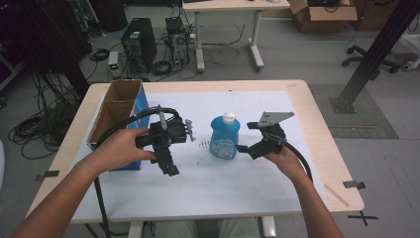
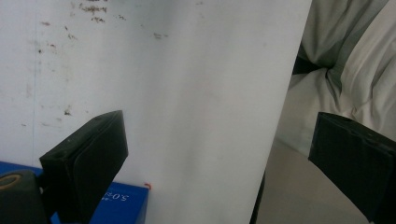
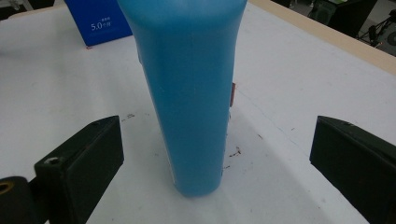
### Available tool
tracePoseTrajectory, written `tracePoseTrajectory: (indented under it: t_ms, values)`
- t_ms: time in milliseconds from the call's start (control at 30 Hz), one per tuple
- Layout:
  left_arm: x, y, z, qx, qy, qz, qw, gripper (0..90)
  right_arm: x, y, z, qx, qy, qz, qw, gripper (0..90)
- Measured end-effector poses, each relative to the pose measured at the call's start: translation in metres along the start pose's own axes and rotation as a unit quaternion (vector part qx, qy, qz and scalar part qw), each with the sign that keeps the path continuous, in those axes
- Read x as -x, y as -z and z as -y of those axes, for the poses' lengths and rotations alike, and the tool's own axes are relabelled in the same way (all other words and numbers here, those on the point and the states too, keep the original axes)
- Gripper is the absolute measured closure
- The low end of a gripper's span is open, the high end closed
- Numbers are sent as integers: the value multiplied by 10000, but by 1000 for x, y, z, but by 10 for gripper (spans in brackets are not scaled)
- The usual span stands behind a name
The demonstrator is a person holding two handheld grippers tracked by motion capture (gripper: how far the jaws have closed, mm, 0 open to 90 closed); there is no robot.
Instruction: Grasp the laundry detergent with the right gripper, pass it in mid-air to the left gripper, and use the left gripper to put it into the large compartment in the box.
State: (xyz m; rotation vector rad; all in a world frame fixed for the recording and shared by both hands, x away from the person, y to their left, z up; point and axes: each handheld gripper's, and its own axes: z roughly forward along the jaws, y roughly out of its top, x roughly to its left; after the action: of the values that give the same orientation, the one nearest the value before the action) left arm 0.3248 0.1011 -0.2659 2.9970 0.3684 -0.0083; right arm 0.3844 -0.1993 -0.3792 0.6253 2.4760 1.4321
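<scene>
A blue bottle with a white cap stands upright in the middle of the white-covered table. My right gripper is just to its right, level with its lower half. In the right gripper view the bottle stands close ahead between the wide-apart jaws of this open gripper, touching neither. My left gripper is held left of the bottle, over the sheet, jaws pointing back toward the person. It stands open with nothing between its jaws.
An open cardboard box with blue sides stands at the table's left edge, next to my left hand; its blue corner sits by the left jaw. Small dark specks mark the sheet. A computer tower and cables lie on the floor beyond.
</scene>
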Motion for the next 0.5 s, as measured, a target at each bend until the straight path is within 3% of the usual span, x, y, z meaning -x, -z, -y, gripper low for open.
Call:
tracePoseTrajectory:
  t_ms: [500]
  values:
    - [-1, 0, 0, -17, 3, 9, 10000, 48, -2, -6, 1, 125, 4, -59, 9999, 24]
